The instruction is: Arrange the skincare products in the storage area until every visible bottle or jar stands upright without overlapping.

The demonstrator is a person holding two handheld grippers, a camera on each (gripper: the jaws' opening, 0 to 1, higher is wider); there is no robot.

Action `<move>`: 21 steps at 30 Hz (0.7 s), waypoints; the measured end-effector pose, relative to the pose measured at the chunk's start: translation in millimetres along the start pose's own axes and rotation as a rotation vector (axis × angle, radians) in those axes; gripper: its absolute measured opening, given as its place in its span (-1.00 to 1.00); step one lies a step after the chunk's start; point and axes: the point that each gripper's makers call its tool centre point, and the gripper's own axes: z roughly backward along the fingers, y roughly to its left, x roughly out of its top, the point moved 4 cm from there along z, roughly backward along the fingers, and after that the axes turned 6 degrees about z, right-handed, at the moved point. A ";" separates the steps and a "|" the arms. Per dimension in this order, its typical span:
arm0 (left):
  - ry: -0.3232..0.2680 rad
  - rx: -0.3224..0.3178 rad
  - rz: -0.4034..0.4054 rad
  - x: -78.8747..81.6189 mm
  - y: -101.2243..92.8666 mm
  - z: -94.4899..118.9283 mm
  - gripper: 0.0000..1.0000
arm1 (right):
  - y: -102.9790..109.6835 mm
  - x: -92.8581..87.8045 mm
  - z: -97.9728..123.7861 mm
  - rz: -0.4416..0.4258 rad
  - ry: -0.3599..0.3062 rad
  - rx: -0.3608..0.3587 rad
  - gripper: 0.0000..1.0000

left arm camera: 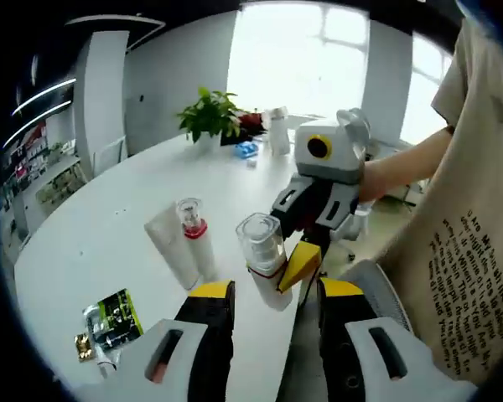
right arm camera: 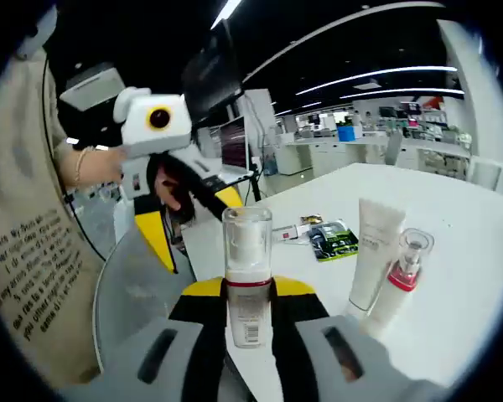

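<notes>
Left gripper (left arm camera: 268,295): jaws standing apart, holding nothing, hovering beside the carried bottle (left arm camera: 265,259). Right gripper (right arm camera: 250,295): jaws clenching a clear-capped pump bottle (right arm camera: 247,276) upright over the table (right arm camera: 478,251) edge. Ahead and to its right, a white tube (right arm camera: 372,251) and a red-collared bottle (right arm camera: 400,280) are standing upright, nearly touching. Step, judged: carrying the bottle for placement. Next: setting it down upright, apart from the standing pair.
</notes>
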 end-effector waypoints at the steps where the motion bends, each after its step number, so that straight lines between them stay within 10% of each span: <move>1: 0.013 -0.015 -0.016 0.8 -1.3 -2.6 -0.27 | 0.3 -1.2 -0.7 0.025 0.004 0.017 -0.62; 21: 0.133 -0.063 -0.187 1.0 -2.1 -47.9 -0.66 | -1.8 -30.6 -1.0 0.137 -0.008 0.121 -0.62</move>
